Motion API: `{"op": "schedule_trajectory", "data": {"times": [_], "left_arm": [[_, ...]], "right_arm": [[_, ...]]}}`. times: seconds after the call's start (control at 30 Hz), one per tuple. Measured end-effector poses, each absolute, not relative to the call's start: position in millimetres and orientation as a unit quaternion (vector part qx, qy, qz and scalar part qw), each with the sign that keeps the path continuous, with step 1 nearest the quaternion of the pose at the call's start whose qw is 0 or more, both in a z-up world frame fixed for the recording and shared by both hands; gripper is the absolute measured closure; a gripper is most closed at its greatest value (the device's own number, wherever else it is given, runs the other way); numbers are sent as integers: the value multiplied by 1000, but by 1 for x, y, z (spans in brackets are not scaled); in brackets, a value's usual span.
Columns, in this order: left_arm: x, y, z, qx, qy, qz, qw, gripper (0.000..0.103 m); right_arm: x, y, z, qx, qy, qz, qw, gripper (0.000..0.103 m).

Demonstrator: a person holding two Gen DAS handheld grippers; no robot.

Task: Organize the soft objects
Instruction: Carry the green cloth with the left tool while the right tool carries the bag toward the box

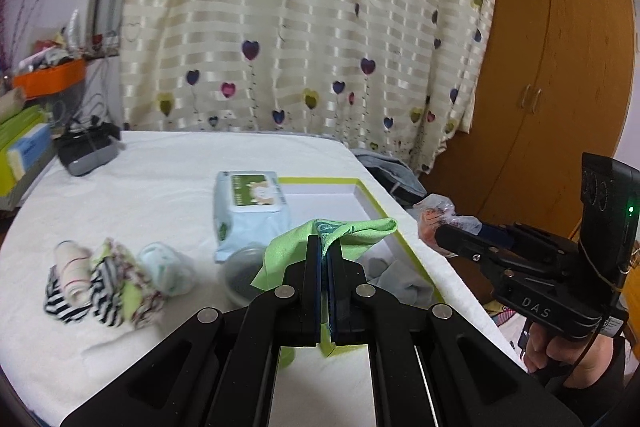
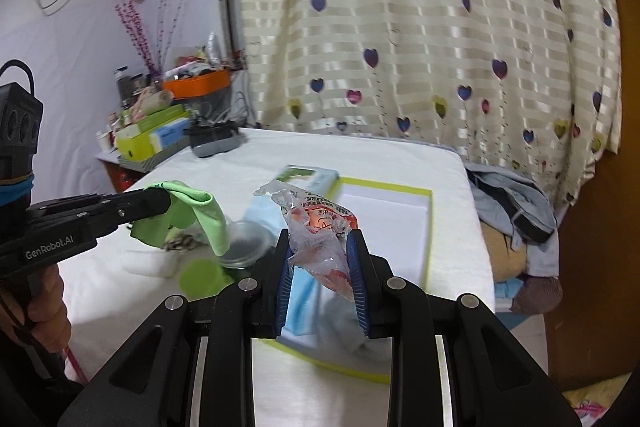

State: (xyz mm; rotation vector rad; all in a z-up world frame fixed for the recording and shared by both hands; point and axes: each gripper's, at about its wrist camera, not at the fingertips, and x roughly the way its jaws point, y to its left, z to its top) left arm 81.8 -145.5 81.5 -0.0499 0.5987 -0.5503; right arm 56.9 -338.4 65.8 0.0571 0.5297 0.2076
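Green-rimmed box (image 1: 404, 239), grey cloth (image 1: 394, 277) inside

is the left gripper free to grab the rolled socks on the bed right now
Probably not yet. The left gripper is shut on the green cloth, so it would have to drop that first. The rolled socks lie uncovered to its left on the bed.

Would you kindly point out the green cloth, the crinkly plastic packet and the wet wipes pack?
green cloth (image 1: 366, 229), left wrist view, upper fold.
plastic packet (image 2: 320, 227), right wrist view, printed middle.
wet wipes pack (image 1: 252, 203), left wrist view, near its label.
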Motion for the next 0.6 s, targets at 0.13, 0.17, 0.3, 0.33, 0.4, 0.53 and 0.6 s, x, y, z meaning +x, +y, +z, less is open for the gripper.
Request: {"op": "schedule_trajectory", "data": {"times": [0.13, 0.17, 0.3, 0.33, 0.4, 0.53, 0.6], "left_arm": [[95, -163, 76, -22, 302, -274, 913, 100], [98, -167, 75, -21, 304, -275, 912, 100], [111, -176, 71, -21, 311, -273, 910, 100], [114, -178, 70, -20, 313, -272, 910, 100], [121, -181, 67, -18, 318, -270, 909, 100], [133, -189, 63, -15, 326, -267, 907, 100], [138, -194, 60, -13, 331, -267, 905, 100]], "right_arm": [[78, -352, 53, 37, 276, 97, 955, 75], [84, -354, 49, 38, 281, 97, 954, 75], [112, -363, 30, 36, 304, 91, 948, 75], [117, -364, 25, 36, 310, 88, 946, 75], [129, -368, 14, 40, 323, 86, 942, 75], [145, -374, -5, 50, 348, 80, 933, 75], [150, -378, -14, 57, 362, 76, 927, 73]]}}
